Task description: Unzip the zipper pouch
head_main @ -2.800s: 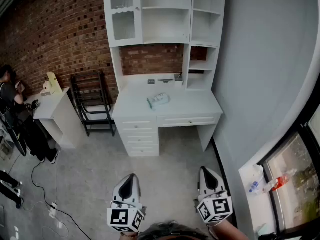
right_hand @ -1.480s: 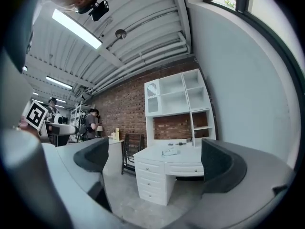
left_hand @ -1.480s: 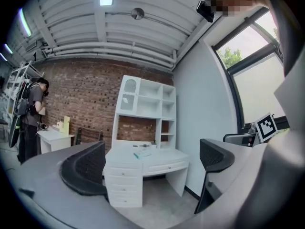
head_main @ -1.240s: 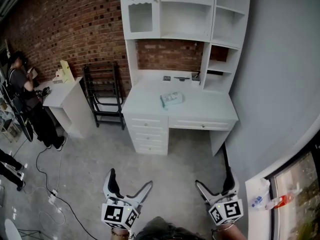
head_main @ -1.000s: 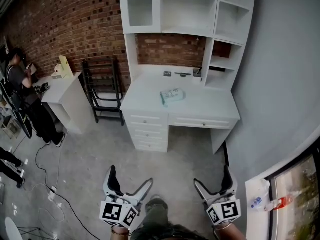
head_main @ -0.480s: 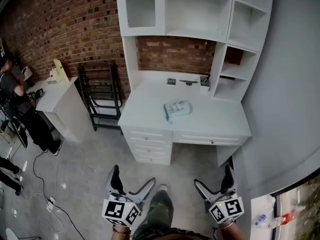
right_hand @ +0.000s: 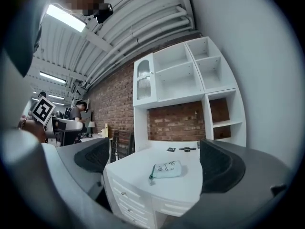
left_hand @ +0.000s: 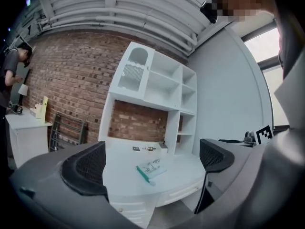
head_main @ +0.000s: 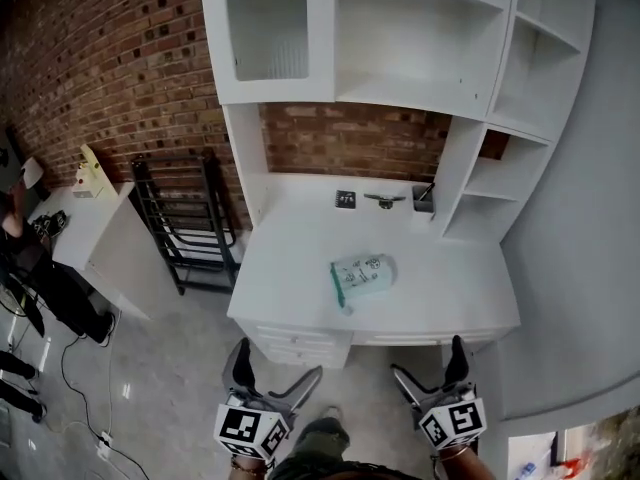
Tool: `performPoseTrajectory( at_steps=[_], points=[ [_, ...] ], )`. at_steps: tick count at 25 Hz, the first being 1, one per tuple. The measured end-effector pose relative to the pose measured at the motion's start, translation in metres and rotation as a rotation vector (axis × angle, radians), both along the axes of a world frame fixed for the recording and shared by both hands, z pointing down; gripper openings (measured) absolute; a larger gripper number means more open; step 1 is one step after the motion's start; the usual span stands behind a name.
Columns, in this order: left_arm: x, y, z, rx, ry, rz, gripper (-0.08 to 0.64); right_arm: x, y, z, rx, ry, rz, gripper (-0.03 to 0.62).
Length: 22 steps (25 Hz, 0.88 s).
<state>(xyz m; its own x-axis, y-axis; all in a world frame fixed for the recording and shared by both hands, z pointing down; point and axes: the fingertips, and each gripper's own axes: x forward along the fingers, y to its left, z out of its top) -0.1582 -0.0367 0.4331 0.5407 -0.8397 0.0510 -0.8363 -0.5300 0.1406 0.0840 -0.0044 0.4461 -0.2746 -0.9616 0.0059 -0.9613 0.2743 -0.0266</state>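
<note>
White desk holds zipper pouch mid-top, well ahead of left gripper, gaping empty, and right gripper, just opened wider, empty; best pin fabric, then pinch near-left pull.

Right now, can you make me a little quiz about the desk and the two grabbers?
1. True or false: the zipper pouch lies on the white desk.
2. The left gripper and right gripper are: A) pinching the pouch, B) short of the desk, holding nothing, C) inside a drawer.
3. Fill in: both grippers' jaws stand ____.

Key: 1 true; 2 B; 3 open.
</note>
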Motion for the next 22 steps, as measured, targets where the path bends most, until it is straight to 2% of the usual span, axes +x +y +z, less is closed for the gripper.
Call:
performPoseTrajectory(
  at_steps=[4,8,12,16,19,22],
  points=[
    [0.007,-0.057,0.007,-0.007,-0.014,0.032,0.574,-0.002,-0.055,0.009,-0.031,0.013,-0.005,0.567],
    [0.015,-0.097,0.009,-0.041,0.008,0.048,0.574,0.003,-0.095,0.015,-0.050,0.009,-0.008,0.566],
    [0.025,-0.125,0.020,-0.063,-0.004,0.061,0.574,-0.002,-0.119,0.026,-0.135,0.062,-0.062,0.565],
    [0.032,-0.149,0.035,-0.104,-0.002,0.059,0.574,0.000,-0.139,0.046,-0.174,0.085,-0.090,0.565],
    [0.041,-0.162,0.042,-0.040,0.012,0.071,0.574,0.005,-0.158,0.052,-0.187,0.104,-0.105,0.565],
    [0.055,-0.173,0.059,-0.025,0.053,0.082,0.574,0.016,-0.178,0.076,-0.183,0.103,-0.118,0.565]
  ],
)
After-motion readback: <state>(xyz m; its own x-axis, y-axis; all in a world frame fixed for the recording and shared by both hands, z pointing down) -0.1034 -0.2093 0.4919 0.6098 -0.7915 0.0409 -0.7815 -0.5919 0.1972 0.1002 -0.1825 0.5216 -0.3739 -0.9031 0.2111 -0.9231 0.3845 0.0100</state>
